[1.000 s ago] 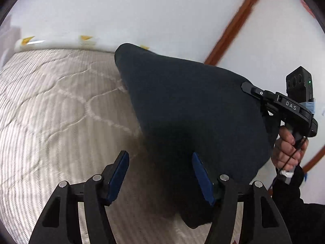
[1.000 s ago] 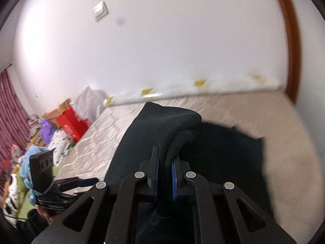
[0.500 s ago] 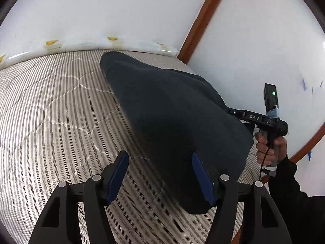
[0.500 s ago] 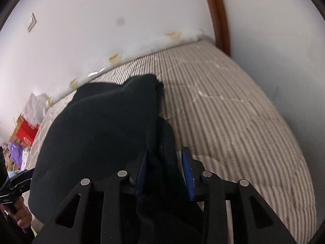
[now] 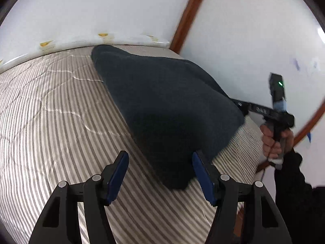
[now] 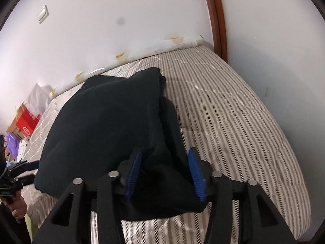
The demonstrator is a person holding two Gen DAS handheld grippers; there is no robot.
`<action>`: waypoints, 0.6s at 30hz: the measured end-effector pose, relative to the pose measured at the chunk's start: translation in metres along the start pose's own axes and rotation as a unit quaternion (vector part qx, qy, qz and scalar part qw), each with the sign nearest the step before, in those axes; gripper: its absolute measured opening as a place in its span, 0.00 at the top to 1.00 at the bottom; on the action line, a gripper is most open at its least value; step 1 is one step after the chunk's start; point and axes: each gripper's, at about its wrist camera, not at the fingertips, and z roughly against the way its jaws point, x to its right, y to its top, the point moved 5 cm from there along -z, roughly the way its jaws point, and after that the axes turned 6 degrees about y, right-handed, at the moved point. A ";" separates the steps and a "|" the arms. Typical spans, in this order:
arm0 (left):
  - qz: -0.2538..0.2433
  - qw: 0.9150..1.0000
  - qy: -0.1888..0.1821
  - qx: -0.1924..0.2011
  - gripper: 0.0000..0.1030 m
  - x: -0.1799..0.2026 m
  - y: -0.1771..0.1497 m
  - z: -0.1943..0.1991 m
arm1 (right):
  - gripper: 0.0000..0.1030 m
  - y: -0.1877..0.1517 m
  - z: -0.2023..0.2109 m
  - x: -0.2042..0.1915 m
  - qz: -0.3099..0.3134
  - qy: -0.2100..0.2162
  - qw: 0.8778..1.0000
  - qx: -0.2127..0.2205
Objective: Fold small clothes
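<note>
A dark navy garment [image 5: 172, 105] lies in a folded heap on the striped mattress [image 5: 50, 122]. My left gripper [image 5: 160, 162] stands open, with the garment's near corner resting between its fingers, close to the right pad and not squeezed. In the right wrist view the same garment [image 6: 109, 118] fills the middle. My right gripper [image 6: 164, 162] has its jaws opening, a fold of the cloth loose between the blue pads. From the left wrist view that tool's tips are hidden behind the cloth, and a hand [image 5: 274, 140] holds its handle.
A white roll [image 5: 101, 40] runs along the mattress's far edge under the wall. A brown wooden frame [image 6: 215, 20] rises at the far corner. A red box [image 6: 24, 122] and bags sit beyond the left side. The mattress's near edge [image 6: 284, 213] drops off at the right.
The right gripper's jaws have spread apart from a tight grip on the cloth. The garment has come down from hanging onto the mattress. Both grippers have shifted and rolled slightly.
</note>
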 end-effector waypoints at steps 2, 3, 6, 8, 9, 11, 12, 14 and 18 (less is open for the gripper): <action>-0.016 1.000 -0.003 -0.001 0.39 0.008 -0.009 0.004 | 0.47 -0.004 -0.001 -0.004 0.003 -0.001 1.000 0.001; -0.024 1.000 0.001 -0.003 0.39 0.012 -0.013 0.003 | 0.46 -0.007 -0.001 -0.005 0.004 -0.003 1.000 0.003; -0.049 0.998 0.026 -0.007 0.39 0.023 -0.022 -0.007 | 0.45 -0.012 0.001 -0.004 -0.010 -0.002 1.000 0.006; -0.056 0.997 0.046 0.000 0.39 0.026 -0.019 -0.016 | 0.44 -0.013 0.003 -0.002 -0.027 0.008 1.000 0.005; -0.055 0.997 0.055 0.008 0.39 0.026 -0.018 -0.017 | 0.44 -0.014 0.004 -0.001 -0.036 0.013 0.999 0.003; -0.043 0.997 0.056 0.028 0.40 0.025 -0.012 -0.018 | 0.43 -0.016 0.005 -0.001 -0.041 0.017 0.999 0.003; -0.036 0.997 0.053 0.034 0.44 0.023 -0.009 -0.018 | 0.43 -0.016 0.005 -0.002 -0.042 0.017 0.999 0.003; -0.022 0.998 0.042 0.043 0.52 0.019 -0.003 -0.018 | 0.41 -0.016 0.001 -0.003 -0.042 0.016 0.999 0.003; -0.021 0.996 0.055 0.071 0.77 0.012 0.001 -0.011 | 0.48 -0.013 -0.016 -0.001 -0.061 0.018 0.998 -0.010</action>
